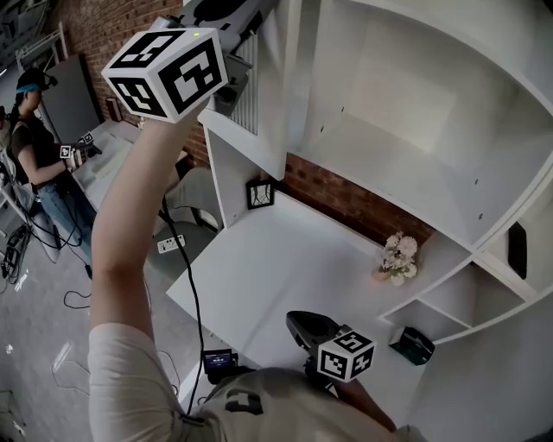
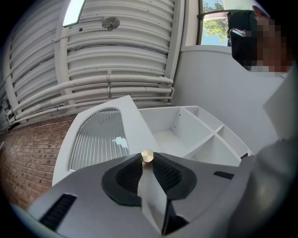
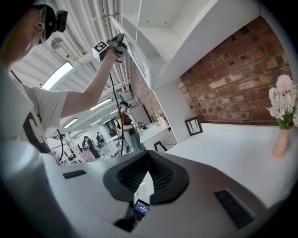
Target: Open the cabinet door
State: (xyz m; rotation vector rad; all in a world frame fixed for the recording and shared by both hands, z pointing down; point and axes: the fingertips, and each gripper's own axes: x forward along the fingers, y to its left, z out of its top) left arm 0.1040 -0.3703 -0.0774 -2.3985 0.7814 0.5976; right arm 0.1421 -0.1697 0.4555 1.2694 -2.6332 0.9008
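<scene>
The white cabinet door (image 1: 256, 97) with a ribbed glass panel (image 2: 98, 137) stands swung out from the cabinet (image 1: 406, 112), and the bare shelves (image 2: 186, 132) show behind it. My left gripper (image 1: 242, 26) is raised high at the door's edge. In the left gripper view its pads (image 2: 163, 169) press on the small gold knob (image 2: 147, 156). My right gripper (image 1: 296, 323) hangs low over the white tabletop (image 1: 268, 268), shut with nothing between its fingers (image 3: 158, 172). The right gripper view shows the raised left gripper (image 3: 118, 42) at the door (image 3: 136, 58).
A vase of pale flowers (image 1: 397, 259) and a small framed picture (image 1: 260, 193) stand on the tabletop by the brick wall (image 1: 354, 203). A dark box (image 1: 411, 344) sits on a low shelf. A person (image 1: 39, 147) stands at the far left; cables lie on the floor.
</scene>
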